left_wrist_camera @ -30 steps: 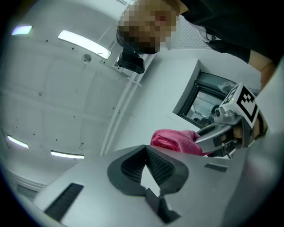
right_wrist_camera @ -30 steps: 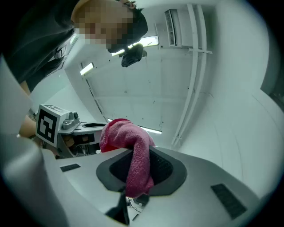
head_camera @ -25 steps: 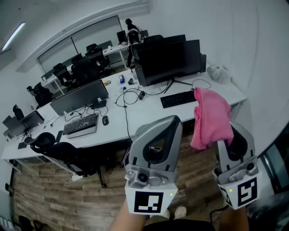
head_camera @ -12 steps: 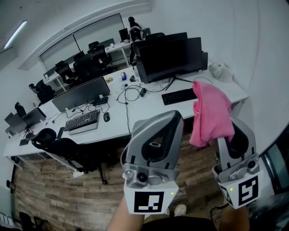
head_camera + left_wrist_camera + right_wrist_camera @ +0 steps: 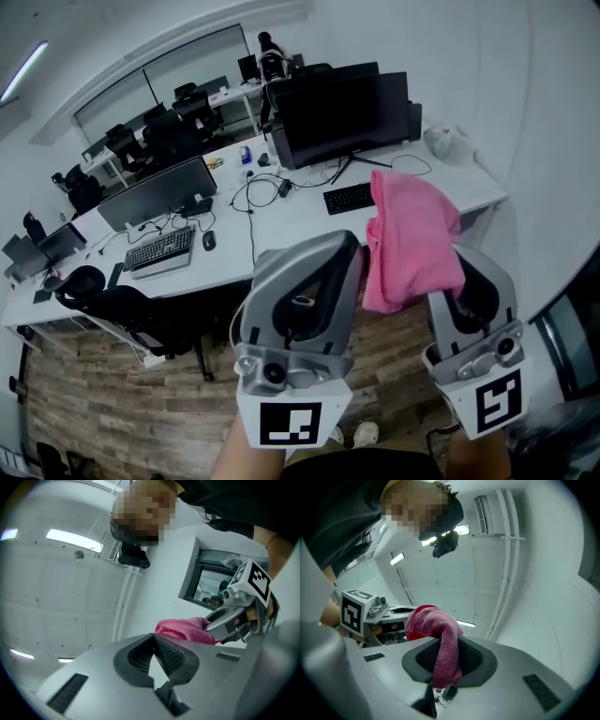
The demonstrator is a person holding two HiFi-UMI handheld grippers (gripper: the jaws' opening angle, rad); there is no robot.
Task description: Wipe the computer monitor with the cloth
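Pink cloth [image 5: 410, 239] hangs pinched in right tool [image 5: 449, 658], jaws clamped on it. The left tool [image 5: 153, 654] is closed, apparently empty. At 11 o'clock from cloth, monitor [image 5: 342, 117] on bench [image 5: 281, 225].

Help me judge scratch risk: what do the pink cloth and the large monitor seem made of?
The pink cloth looks like soft microfibre or terry, matte: fine looped nap, limp drape. The large monitor looks like a dark, low-glare panel in a black plastic frame; its coating cannot be told.
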